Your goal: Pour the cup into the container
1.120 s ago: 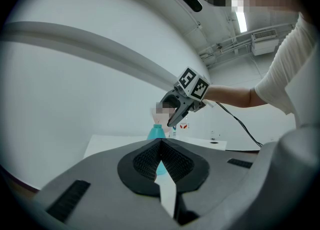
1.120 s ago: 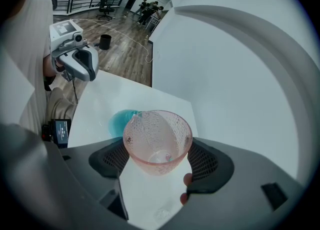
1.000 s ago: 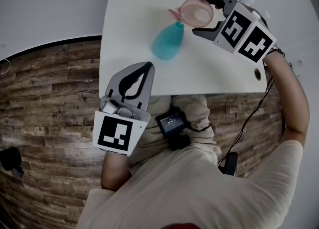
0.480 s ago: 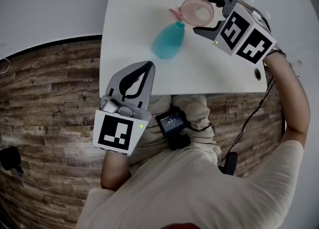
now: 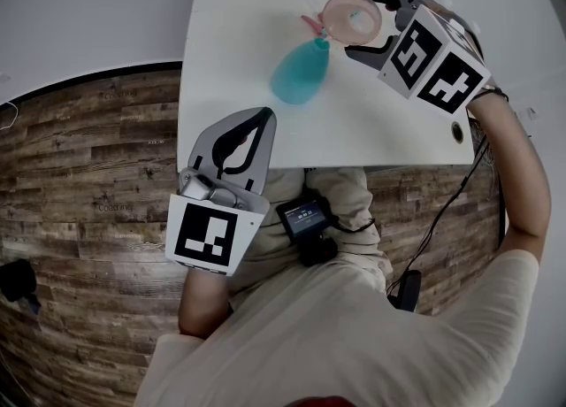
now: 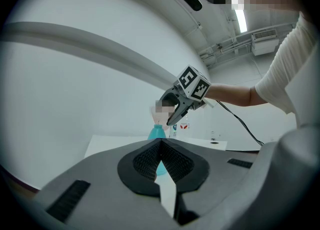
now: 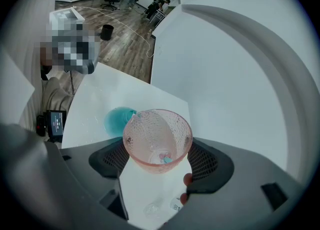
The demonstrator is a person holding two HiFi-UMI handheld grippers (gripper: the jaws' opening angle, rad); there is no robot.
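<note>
Right gripper point(image 5: 354, 25): held high at the far right of the white table point(image 5: 230, 34), the person's right forearm stretched forward over the table's right edge. Its jaws are clamped on the pink textured cup point(image 5: 349, 16), one pad on each side of the cup wall. In the right gripper view the cup's mouth faces the camera and a few small pink and teal pieces point(image 7: 164, 158) lie at its bottom.

Cup position: raised off the table, its rim just beside and above the neck of the teal container point(image 5: 301, 73). The container stands on the table near the centre, to the left of the right gripper.

Left gripper point(image 5: 263, 118): held low over the table's near edge, pointing toward the container and well apart from it. Its jaws are pressed together with nothing between them; the left gripper view confirms this.

Surroundings: a small black device with a screen point(image 5: 305, 217) sits at the person's waist, and a cable grommet point(image 5: 456, 131) is set in the table's near right corner. Wood-plank floor point(image 5: 88, 175) lies to the left. Nothing stands between the cup and the container.
</note>
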